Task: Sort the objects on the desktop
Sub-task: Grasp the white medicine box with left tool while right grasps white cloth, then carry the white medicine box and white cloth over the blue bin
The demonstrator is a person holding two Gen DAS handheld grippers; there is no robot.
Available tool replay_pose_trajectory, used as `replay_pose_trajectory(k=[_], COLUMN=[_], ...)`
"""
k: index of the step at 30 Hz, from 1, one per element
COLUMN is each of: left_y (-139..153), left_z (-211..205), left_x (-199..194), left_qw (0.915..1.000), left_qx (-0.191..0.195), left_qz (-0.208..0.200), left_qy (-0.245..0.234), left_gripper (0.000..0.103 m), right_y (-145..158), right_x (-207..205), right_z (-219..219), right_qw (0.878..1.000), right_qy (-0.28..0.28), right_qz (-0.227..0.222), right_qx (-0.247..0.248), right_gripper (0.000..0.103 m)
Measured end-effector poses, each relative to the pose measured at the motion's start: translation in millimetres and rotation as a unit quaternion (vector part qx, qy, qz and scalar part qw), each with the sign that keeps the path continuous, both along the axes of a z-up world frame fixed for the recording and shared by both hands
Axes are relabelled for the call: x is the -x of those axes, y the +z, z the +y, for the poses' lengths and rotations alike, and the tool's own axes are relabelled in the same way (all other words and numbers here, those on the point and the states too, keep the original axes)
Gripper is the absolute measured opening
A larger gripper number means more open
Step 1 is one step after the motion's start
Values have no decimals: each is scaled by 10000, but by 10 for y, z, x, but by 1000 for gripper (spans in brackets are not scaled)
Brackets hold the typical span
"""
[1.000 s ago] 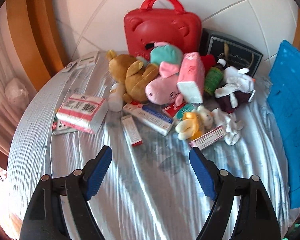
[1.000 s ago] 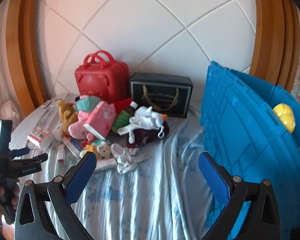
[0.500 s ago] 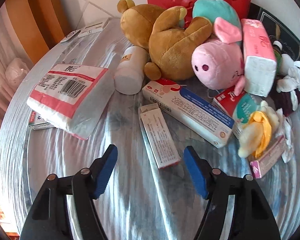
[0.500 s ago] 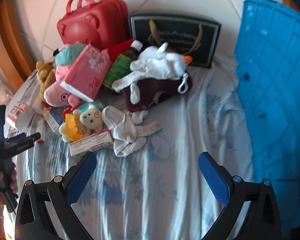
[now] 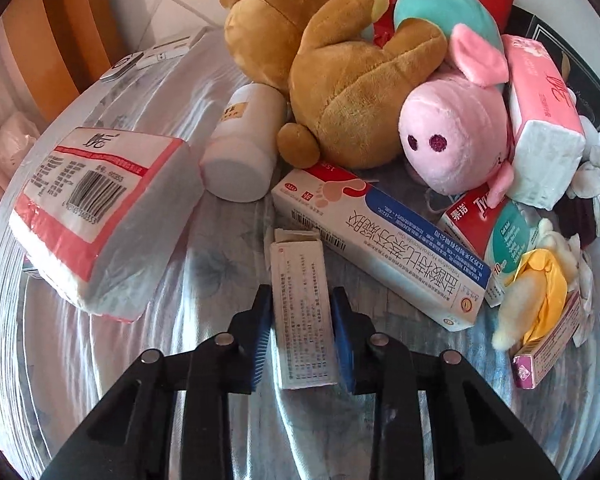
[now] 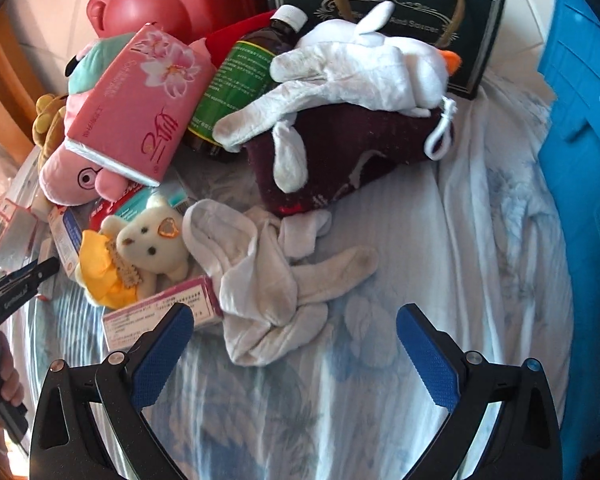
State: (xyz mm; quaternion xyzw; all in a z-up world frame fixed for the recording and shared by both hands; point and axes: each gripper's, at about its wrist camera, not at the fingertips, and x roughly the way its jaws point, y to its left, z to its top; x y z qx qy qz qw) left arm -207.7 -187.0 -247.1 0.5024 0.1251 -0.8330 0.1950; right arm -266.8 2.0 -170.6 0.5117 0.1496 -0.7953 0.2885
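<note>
Slim white carton (image 5: 303, 312), printed and open-flapped, lies just beside the long blue-ended box (image 5: 380, 248); the left gripper (image 5: 302, 330), just closing, pinches it; the right gripper (image 6: 296, 356) gapes wide, empty.

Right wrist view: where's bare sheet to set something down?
The widest free patch of the sheet lies between the white socks and the blue crate, running down under the open right gripper. It is crowded at upper left: pink tissue pack, green-label bottle, small white bear.
</note>
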Motion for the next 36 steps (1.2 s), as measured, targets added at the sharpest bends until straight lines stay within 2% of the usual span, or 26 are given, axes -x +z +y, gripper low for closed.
replay_pose_trajectory(k=[1,2,4,8,9,10,11,12,15,21,24,27,31,36], left_y=[11,28,83,186,202,220,241,266,339,529,674,906,1225,1717], left_z=[17,33,75,191,233,279,323,369,429,610,714,842,977,1333], left_x=[-13,-29,-56,-102,-110,-126,-147,-173,-234,-392,-473,-576,-704,-934], left_qw=[10000,10000,9999,9997,9996,9995,9994,9992,9988,9970,9954,9920,9873,9745], left_qx=[29,51,108,122,104,116,128,130,70,147,188,324,311,411], left_qz=[-6,-1,30,80,76,80,90,111,187,349,491,755,1103,1676], left_qy=[-18,-29,-79,-187,-235,-276,-312,-354,-452,-678,-804,-956,-1096,-1437], left_gripper=[28,28,28,27,27,27,27,27,27,27,27,27,27,27], right_y=[-6,-14,-58,-185,-184,-169,-145,-130,-92,234,483,752,1160,1772], right_x=[7,11,24,61,77,89,90,83,61,-106,-255,-494,-724,-1145], right_z=[-44,-93,-189,-321,-323,-324,-318,-313,-187,162,318,456,556,932], right_qw=[10000,9999,9996,9992,9993,9993,9994,9996,9994,9986,9972,9945,9883,9738], right_qy=[66,145,266,376,353,347,320,286,282,142,175,161,107,33], right_qz=[31,40,13,-86,-107,-153,-120,-34,-175,6,245,503,911,1625], right_qx=[-16,-15,-73,-101,-14,55,74,-29,129,517,691,900,1215,1588], right_gripper=[98,85,72,69,65,47,14,6,7,7,7,6,7,7])
